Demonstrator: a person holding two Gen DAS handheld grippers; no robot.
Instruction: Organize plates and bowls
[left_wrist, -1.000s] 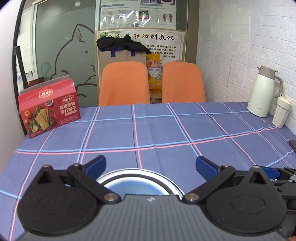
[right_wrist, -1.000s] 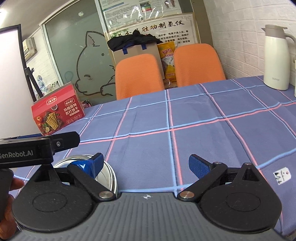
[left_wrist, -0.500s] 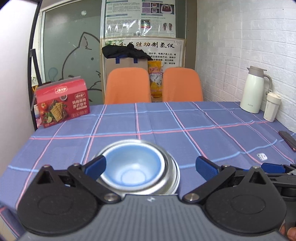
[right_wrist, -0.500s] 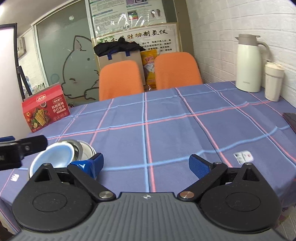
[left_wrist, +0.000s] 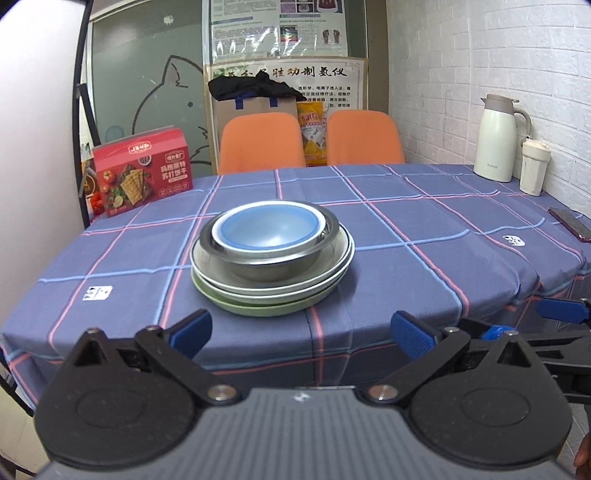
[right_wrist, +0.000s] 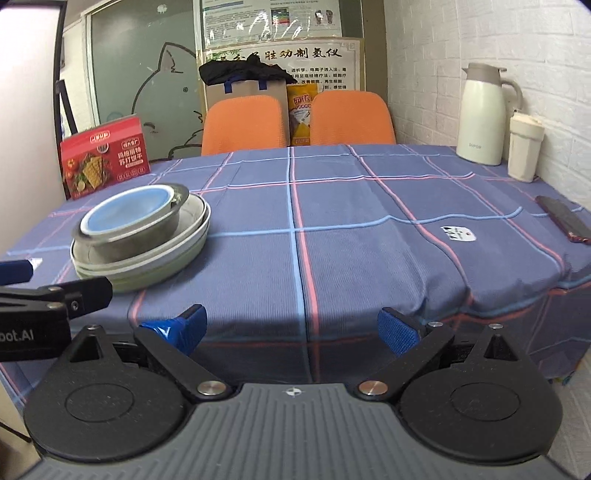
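Note:
A stack of dishes stands on the blue checked tablecloth (left_wrist: 424, 229): a blue bowl (left_wrist: 267, 230) inside a steel bowl (left_wrist: 280, 260), on a white plate (left_wrist: 334, 275), on a green plate (left_wrist: 258, 308). The stack also shows in the right wrist view, with the blue bowl (right_wrist: 129, 210) on top. My left gripper (left_wrist: 301, 332) is open and empty, drawn back in front of the table's near edge. My right gripper (right_wrist: 291, 328) is open and empty, also off the near edge, to the right of the stack.
A red cracker box (left_wrist: 142, 170) stands at the back left. A white thermos (left_wrist: 496, 138) and a cup (left_wrist: 533, 168) stand at the back right by the brick wall. A phone (left_wrist: 570, 223) lies at the right edge. Two orange chairs (left_wrist: 260, 142) stand behind the table.
Both grippers have pulled back and away from the table, off its near edge. The dish stack, close under the left gripper before, now sits whole in view farther ahead.

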